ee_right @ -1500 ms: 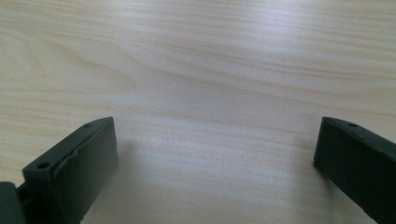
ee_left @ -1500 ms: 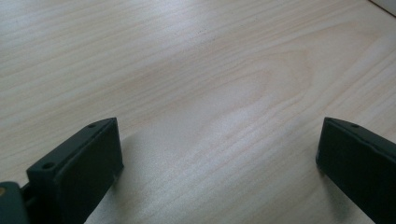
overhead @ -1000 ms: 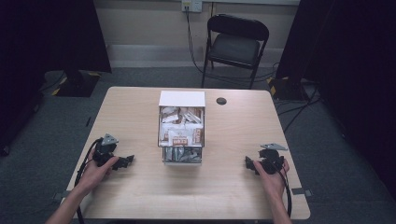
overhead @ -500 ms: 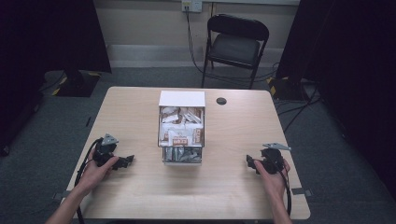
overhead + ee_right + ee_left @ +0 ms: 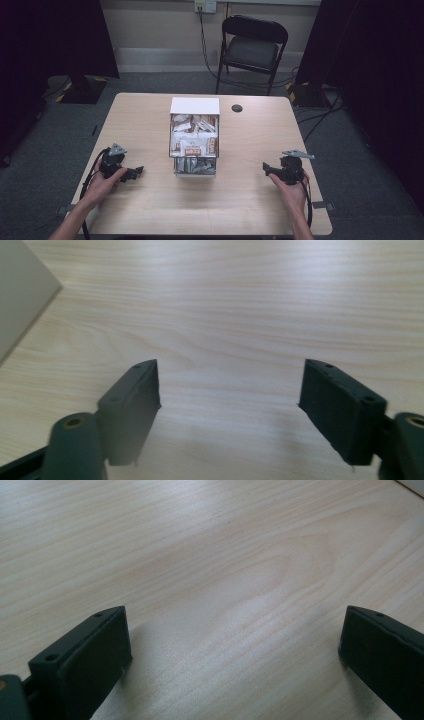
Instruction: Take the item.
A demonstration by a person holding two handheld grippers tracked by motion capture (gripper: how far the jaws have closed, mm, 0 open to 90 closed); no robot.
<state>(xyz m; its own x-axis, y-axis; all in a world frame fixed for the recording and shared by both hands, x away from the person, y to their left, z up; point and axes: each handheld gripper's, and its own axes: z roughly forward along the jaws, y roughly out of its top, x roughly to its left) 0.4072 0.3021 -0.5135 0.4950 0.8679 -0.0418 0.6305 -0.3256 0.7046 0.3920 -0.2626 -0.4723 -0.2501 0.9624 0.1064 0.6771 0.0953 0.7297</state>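
Observation:
A white open box (image 5: 194, 136) packed with brown and white packets stands in the middle of the light wooden table (image 5: 250, 200). My left gripper (image 5: 136, 172) rests on the table left of the box, held in a hand, open with nothing between its jaws. In the left gripper view its gripper (image 5: 235, 655) stands wide over bare wood. My right gripper (image 5: 266, 168) sits right of the box, pointing toward it, open and empty. The right gripper view has the gripper (image 5: 230, 390) low over the table, with a corner of the box (image 5: 20, 300) at the upper left.
A small black round disc (image 5: 237, 108) lies on the table behind the box. A black folding chair (image 5: 252, 47) stands beyond the table's far edge. Cables run along the floor at the right. Bare tabletop lies between each gripper and the box.
The right gripper has shifted slightly. The left gripper and the box have stayed put.

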